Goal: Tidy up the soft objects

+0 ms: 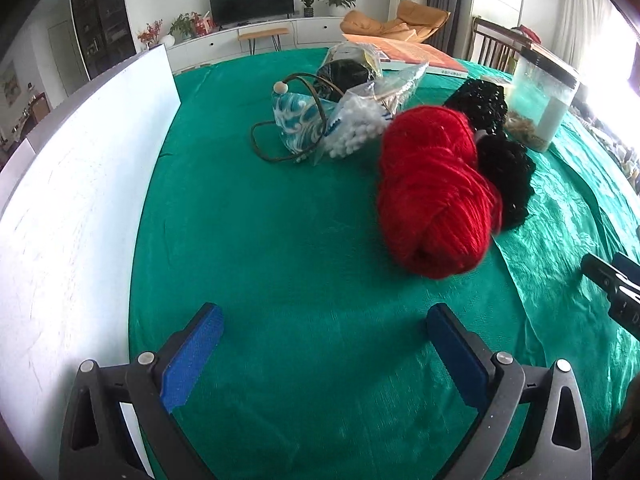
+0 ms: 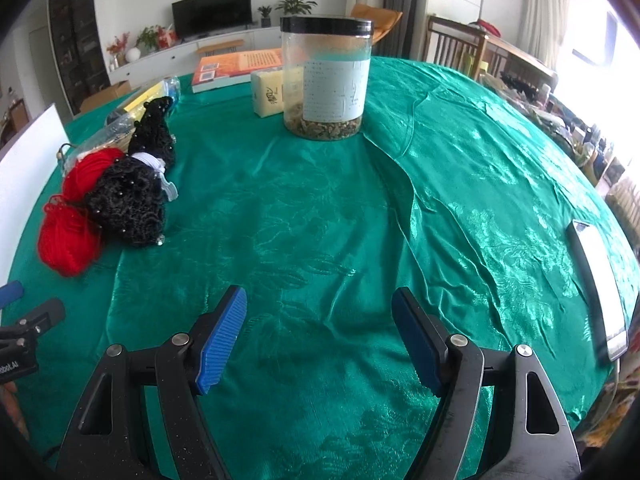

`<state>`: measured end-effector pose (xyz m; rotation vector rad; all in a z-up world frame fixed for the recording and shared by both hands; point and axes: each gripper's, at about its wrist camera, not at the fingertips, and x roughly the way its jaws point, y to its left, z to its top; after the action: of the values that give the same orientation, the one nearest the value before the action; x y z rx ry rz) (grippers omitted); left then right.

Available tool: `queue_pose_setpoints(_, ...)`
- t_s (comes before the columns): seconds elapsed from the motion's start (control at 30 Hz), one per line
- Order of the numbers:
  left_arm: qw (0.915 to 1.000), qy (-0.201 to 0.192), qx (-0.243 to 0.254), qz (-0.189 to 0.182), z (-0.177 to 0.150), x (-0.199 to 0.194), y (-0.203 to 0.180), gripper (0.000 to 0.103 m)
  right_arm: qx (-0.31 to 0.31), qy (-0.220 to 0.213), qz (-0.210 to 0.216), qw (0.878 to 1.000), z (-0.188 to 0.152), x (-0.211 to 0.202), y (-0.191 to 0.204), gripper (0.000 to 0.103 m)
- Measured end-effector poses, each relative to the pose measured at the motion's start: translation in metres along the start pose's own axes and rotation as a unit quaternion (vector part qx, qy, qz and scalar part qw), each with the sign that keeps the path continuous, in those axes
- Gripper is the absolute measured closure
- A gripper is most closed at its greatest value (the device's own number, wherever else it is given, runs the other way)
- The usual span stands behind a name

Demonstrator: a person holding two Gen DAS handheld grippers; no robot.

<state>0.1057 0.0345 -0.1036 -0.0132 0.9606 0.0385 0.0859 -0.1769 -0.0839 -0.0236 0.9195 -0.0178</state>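
Red yarn (image 1: 434,196) on green cloth (image 1: 280,240), both tools (left (image 1: 324,354), right (image 2: 320,336)) gaping, empty

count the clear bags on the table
3, maybe more hidden. All lie behind the red yarn: one with white balls, one blue-and-white patterned left of it, and one holding something dark farthest back, near the book.

right tool (image 2: 320,336) agape, red yarn (image 2: 70,220) (left), jar (image 2: 326,80)

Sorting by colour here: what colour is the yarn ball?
Red; the yarn ball shows best in the left wrist view.
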Motion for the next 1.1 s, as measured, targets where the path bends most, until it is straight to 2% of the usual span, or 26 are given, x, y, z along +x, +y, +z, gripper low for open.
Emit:
queue_pose_setpoints(0.27,1.0000,-0.009,-0.002,-0.003,0.0072,0.0081,0.0026,0.000,0.001,0.005,-0.001,1.000,-0.0007,0.0041,-0.0011,0.025)
queue_pose_setpoints(0.83,0.9999,-0.009,-0.003,-0.004,0.0072,0.0084,0.0029,0.000,0.017,0.009,0.004,1.000,-0.0018,0.0075,-0.0061,0.017)
queue_pose_setpoints(1.1,0.9999,-0.009,-0.003,-0.004,0.0072,0.0084,0.0030,0.000,0.017,0.009,0.004,1.000,-0.0018,0.0076,-0.0071,0.016)
